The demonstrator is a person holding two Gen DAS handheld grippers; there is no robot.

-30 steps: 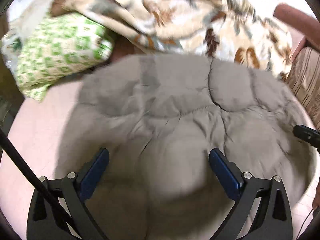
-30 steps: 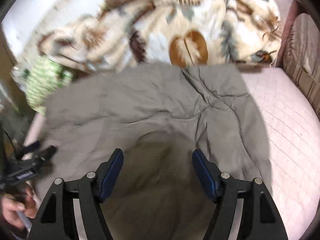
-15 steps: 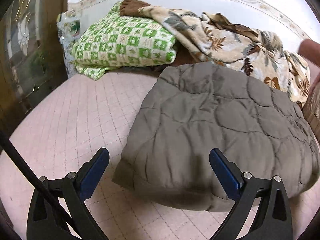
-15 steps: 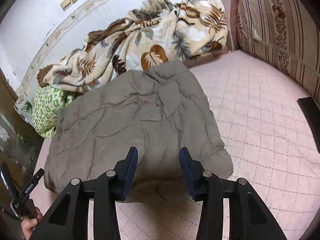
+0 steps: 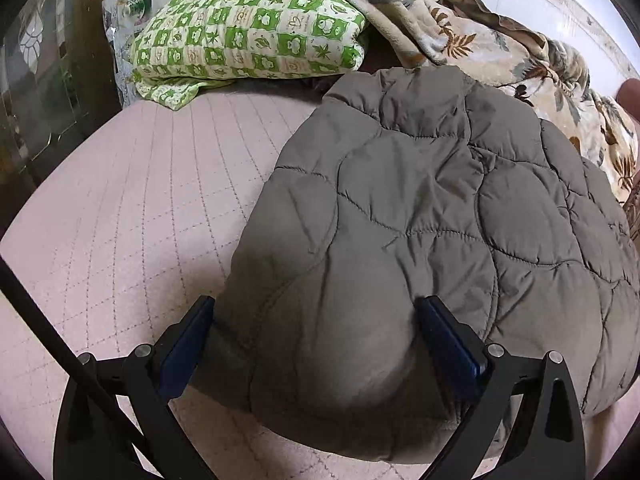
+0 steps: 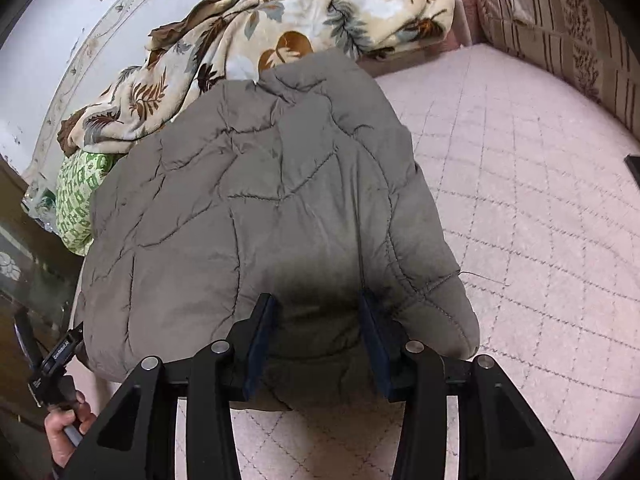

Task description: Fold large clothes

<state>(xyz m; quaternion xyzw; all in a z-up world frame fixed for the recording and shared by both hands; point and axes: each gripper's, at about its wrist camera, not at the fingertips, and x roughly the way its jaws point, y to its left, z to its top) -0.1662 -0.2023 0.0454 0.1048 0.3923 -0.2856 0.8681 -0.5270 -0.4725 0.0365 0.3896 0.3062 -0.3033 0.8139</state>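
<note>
Jacket: the grey quilted jacket (image 5: 420,216) lies as a folded, puffy bundle on the pink quilted mattress (image 5: 132,200), its far end touching the leaf-print blanket (image 5: 500,40).
Direction from grippers: straight ahead and below; both grippers sit at the bundle's near edge and point down onto it.
Long axis: across the mattress, from one gripper's corner to the other, as far as the fisheye lets me judge.
Left gripper (image 5: 316,340): jaws spread wide, straddling the near left corner; the padding bulges between the pads, and I cannot tell whether they press it.
Right gripper (image 6: 318,332): jaws have just been closing and now stand narrower, with the near right edge of the jacket between them, apparently pinched.
Nearer hand: neither; each has its own corner (the right looks further into its grasp).
Containers: none in view; the green patterned pillow (image 5: 248,36) lies beside the blanket, apart from the jacket.
</note>
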